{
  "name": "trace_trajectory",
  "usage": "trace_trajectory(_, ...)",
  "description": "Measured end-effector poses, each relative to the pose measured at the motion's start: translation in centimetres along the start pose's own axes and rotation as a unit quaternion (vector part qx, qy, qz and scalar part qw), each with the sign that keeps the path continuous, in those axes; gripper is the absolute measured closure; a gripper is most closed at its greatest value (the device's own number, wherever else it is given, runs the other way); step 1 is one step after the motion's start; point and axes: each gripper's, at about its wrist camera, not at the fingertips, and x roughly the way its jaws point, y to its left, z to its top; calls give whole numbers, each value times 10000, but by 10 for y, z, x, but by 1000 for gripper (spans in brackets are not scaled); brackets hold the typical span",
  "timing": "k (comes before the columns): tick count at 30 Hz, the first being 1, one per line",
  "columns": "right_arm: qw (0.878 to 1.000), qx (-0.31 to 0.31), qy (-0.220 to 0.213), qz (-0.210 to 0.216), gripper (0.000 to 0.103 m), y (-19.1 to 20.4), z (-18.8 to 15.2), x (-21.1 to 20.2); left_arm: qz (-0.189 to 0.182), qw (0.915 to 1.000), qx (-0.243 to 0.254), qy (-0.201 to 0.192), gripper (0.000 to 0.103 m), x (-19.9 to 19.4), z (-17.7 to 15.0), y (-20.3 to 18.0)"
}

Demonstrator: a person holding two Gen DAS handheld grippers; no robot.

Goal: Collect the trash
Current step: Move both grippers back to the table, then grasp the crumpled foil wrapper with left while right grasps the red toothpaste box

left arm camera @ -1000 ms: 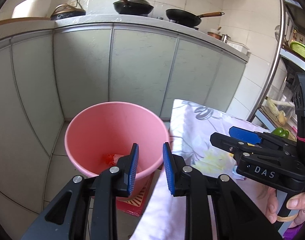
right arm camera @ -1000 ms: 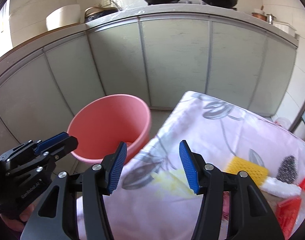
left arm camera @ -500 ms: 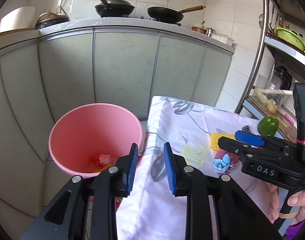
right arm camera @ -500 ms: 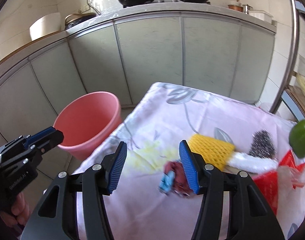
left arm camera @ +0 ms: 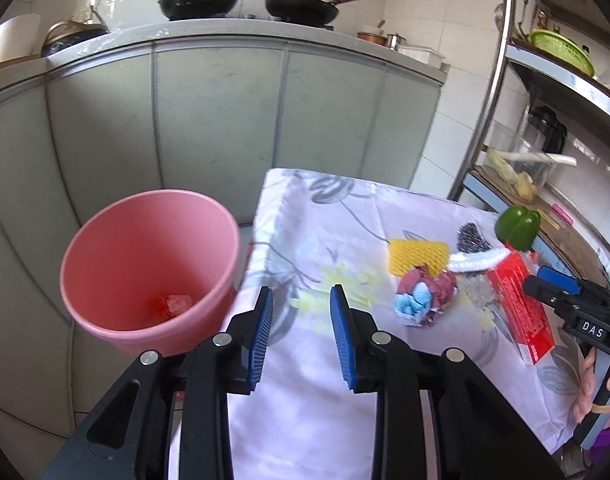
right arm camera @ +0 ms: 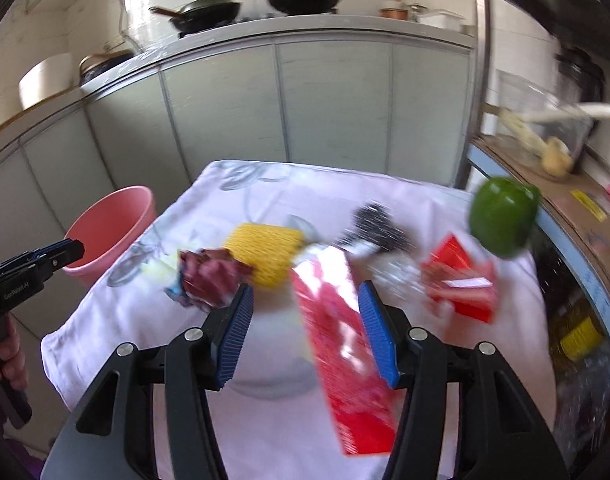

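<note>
A pink bucket [left arm camera: 145, 268] stands on the floor left of the table, with a crumpled scrap [left arm camera: 173, 304] inside; it also shows in the right wrist view [right arm camera: 109, 232]. On the floral cloth lie a crumpled maroon-and-blue wrapper [left arm camera: 423, 294] [right arm camera: 209, 280], a yellow foam net [left arm camera: 417, 256] [right arm camera: 265, 256], a long red packet [left arm camera: 521, 308] [right arm camera: 341, 332] and a red box [right arm camera: 461, 288]. My left gripper [left arm camera: 301, 336] is open and empty over the table's left edge. My right gripper [right arm camera: 305, 328] is open, above the long red packet.
A green pepper [right arm camera: 501, 216], a black scrubber [right arm camera: 377, 224] and a white brush [left arm camera: 477, 260] lie at the table's far right. Grey cabinets [left arm camera: 225, 120] with pans on the counter stand behind. A metal shelf rack [left arm camera: 489, 92] stands at the right.
Both grippers have swung right, from the bucket toward the table. The trash on the cloth has come into view and the right gripper now hangs over the red packet.
</note>
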Motion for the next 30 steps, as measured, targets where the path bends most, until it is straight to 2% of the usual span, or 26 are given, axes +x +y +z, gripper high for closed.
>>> trace_trajectory(5, 9996, 286, 61, -28, 47, -30, -23, -9, -235, 9995, 225, 48, 71, 4, -1, -16)
trace_trajectory(7, 9993, 348, 109, -18, 40, -35, -29, -10, -315, 9992, 242, 87, 71, 7, -1, -21)
trace_trajectory(13, 9990, 314, 230, 216, 40, -32, -41, -5, -658, 9970, 10, 403, 70, 23, -3, -28)
trace_trajectory(23, 9996, -112, 239, 95, 40, -13, -44, 3, -861, 9936, 333, 653, 70, 50, 5, -65)
trace_trajectory(29, 9992, 71, 383, 28, 40, -20, -46, 8, -841, 9927, 338, 794, 70, 77, 14, -81)
trace_trajectory(30, 9990, 148, 414, 50, 40, -23, -46, 9, -808, 9928, 311, 833, 67, 83, 15, -82)
